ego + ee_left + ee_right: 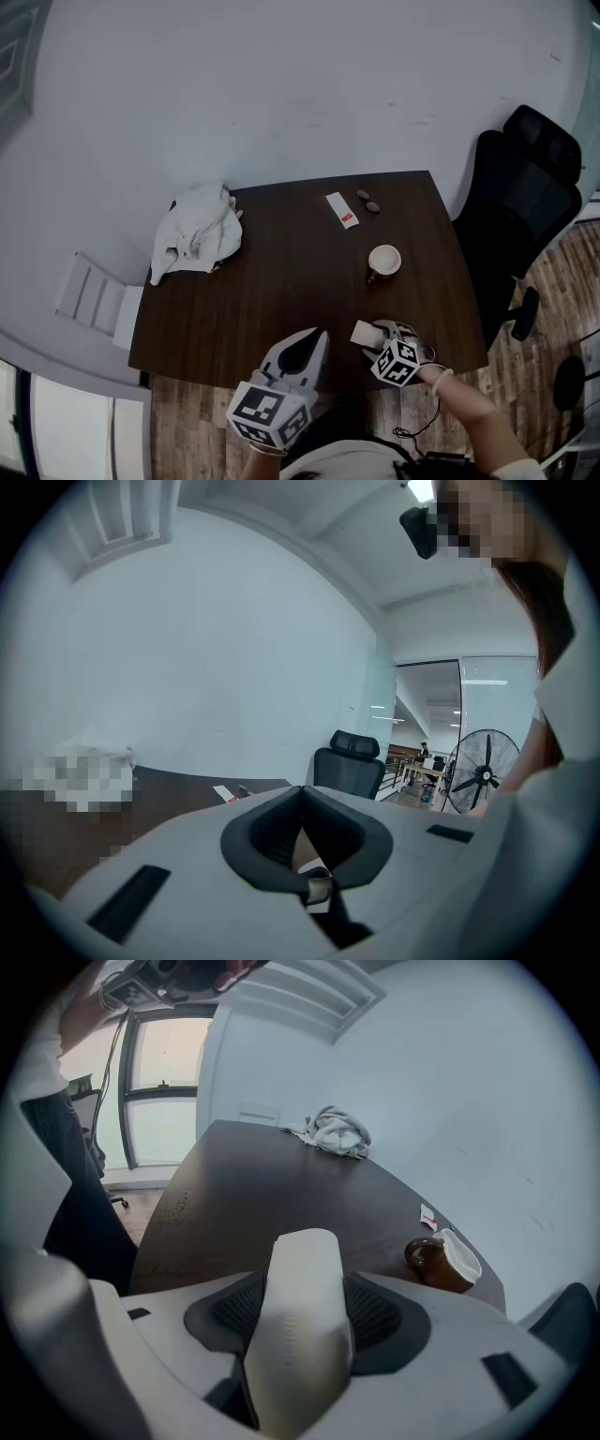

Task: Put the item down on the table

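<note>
A whitish, flat, round-ended item (364, 332) (300, 1316) is clamped between the jaws of my right gripper (377, 334) (302, 1309), which is shut on it. It is held just over the front right part of the dark wooden table (281, 291) (253, 1185); whether it touches the top I cannot tell. My left gripper (314, 339) (300, 794) hangs at the table's front edge, to the left of the right one. Its jaws are shut tip to tip with nothing held.
A brown cup with a white inside (384, 261) (446, 1262) stands just beyond the held item. Farther back lie a white packet (342, 209) and two small brown pieces (367, 201). A crumpled white cloth (197, 234) (333, 1132) is at the back left. A black office chair (525, 206) (349, 761) stands to the right.
</note>
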`<state>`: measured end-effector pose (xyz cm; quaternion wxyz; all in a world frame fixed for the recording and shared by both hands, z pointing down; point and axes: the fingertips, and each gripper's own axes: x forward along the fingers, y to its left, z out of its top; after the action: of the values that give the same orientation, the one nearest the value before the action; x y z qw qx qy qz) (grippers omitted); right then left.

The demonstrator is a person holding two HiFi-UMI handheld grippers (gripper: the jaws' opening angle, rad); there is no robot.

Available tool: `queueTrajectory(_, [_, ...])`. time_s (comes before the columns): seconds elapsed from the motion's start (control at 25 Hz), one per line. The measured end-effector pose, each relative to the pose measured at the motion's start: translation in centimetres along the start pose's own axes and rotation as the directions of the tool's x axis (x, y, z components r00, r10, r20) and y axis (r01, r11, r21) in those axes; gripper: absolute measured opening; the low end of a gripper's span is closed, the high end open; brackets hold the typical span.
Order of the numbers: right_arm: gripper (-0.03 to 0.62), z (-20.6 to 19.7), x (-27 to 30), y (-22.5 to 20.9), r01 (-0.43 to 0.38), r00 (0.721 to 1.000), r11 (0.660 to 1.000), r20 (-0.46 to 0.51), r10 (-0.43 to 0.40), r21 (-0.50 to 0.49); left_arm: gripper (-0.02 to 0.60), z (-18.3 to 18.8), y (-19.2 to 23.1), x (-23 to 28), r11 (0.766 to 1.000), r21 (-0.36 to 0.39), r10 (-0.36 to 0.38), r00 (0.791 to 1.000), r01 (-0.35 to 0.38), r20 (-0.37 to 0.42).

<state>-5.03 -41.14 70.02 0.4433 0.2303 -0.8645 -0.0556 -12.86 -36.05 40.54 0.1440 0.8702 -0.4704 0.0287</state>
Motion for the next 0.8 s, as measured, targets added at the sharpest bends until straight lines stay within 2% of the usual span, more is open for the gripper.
queueTrajectory(0.8, [0.293, -0.78, 0.88, -0.39, -0.066, 0.998, 0.994, -0.016, 0.067, 0.092, 0.018, -0.47, -0.47, 0.11, 1.0, 0.0, -0.018, 1.0, 0.018, -0.009])
